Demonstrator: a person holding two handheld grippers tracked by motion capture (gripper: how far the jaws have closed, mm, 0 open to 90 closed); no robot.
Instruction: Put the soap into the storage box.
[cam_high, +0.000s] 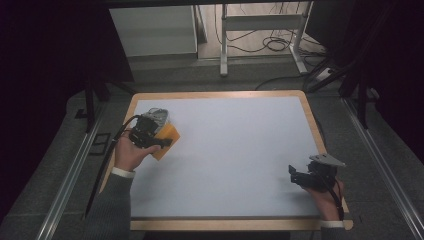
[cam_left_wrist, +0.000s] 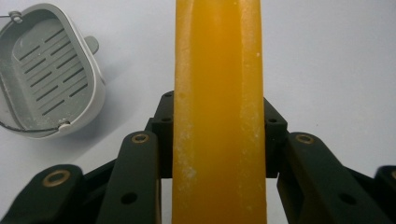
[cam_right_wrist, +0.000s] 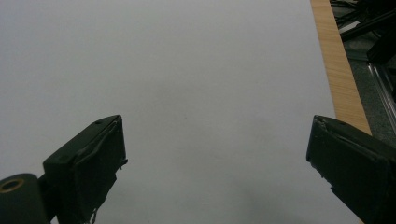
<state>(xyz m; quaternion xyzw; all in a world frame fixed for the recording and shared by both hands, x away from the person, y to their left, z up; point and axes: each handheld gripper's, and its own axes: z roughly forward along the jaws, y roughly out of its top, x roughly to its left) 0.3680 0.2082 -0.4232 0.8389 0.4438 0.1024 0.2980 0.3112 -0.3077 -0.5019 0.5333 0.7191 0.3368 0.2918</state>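
Note:
An orange soap bar (cam_left_wrist: 218, 60) stands on edge between the black jaws of my left gripper (cam_left_wrist: 219, 116), which is shut on it; both pads press its long sides. In the high view this gripper (cam_high: 161, 141) hovers over the table's left part with the orange bar (cam_high: 171, 132) sticking out beyond it. A grey slotted soap dish (cam_left_wrist: 46, 70) with a wire handle lies on the white surface just beyond and to the left of the bar. My right gripper (cam_high: 295, 175) rests near the table's right front, its jaws (cam_right_wrist: 217, 154) wide apart with nothing between them.
The white table top (cam_high: 230, 150) has a wooden rim (cam_high: 312, 120). Past the far edge stand a white cabinet (cam_high: 155, 30) and a metal frame with cables (cam_high: 265, 35) on the floor. Metal rails (cam_high: 380, 165) run along both sides.

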